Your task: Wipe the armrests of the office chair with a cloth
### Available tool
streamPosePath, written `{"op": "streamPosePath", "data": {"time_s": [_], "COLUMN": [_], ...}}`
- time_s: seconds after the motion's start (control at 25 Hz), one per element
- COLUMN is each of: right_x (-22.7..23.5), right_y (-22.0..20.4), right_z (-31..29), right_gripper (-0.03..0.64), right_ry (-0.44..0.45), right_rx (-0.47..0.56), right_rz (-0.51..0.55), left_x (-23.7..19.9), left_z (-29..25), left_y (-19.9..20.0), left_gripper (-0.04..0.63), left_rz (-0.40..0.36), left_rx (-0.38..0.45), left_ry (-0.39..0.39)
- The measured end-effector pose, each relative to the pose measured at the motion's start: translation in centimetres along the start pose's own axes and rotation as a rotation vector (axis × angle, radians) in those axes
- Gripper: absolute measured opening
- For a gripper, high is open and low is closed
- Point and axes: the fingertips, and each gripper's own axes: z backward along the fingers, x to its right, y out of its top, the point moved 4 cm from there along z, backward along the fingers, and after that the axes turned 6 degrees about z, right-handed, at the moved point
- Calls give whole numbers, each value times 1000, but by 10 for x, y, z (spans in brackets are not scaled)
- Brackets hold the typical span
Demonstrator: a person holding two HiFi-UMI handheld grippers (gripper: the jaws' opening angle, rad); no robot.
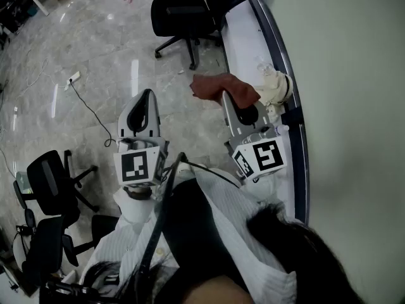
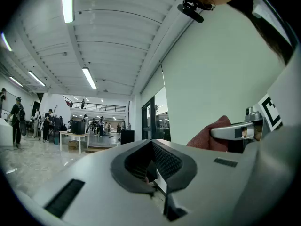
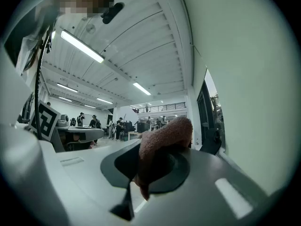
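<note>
Marble floor (image 1: 95,43), power strip (image 1: 74,77) with cable (image 1: 92,110), pale wall (image 1: 354,75)

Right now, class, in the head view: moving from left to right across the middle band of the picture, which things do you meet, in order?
Black office chair → left gripper → reddish-brown cloth → pale wall.

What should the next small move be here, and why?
Probably carry the right gripper forward toward the office chair to begin wiping. Its jaws are shut on the cloth, which hangs in the air well short of the chair and touches nothing else. The left gripper is shut and empty.
</note>
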Motion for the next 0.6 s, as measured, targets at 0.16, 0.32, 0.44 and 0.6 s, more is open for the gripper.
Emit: {"op": "streamPosePath", "data": {"time_s": [0.16, 0.32, 0.44, 0.6], "right_x": [-2, -3, -2, -1], "right_y": [0, -1, -3, -5], "right_z": [-4, -5, -6, -10], "right_gripper": [23, 23, 23, 23], "right_ry": [1, 1, -14, -20], "right_rx": [0, 0, -3, -11], "right_rz": [9, 3, -5, -21], "left_x": [-3, -5, -8, -17], "left_z": [-2, -1, 2, 5], "left_y": [2, 3, 3, 3], "left_gripper": [3, 3, 3, 3], "left_rz": [-6, -8, -11, -11], "left_rx": [4, -1, -4, 2], "left_ry": [0, 5, 17, 54]}}
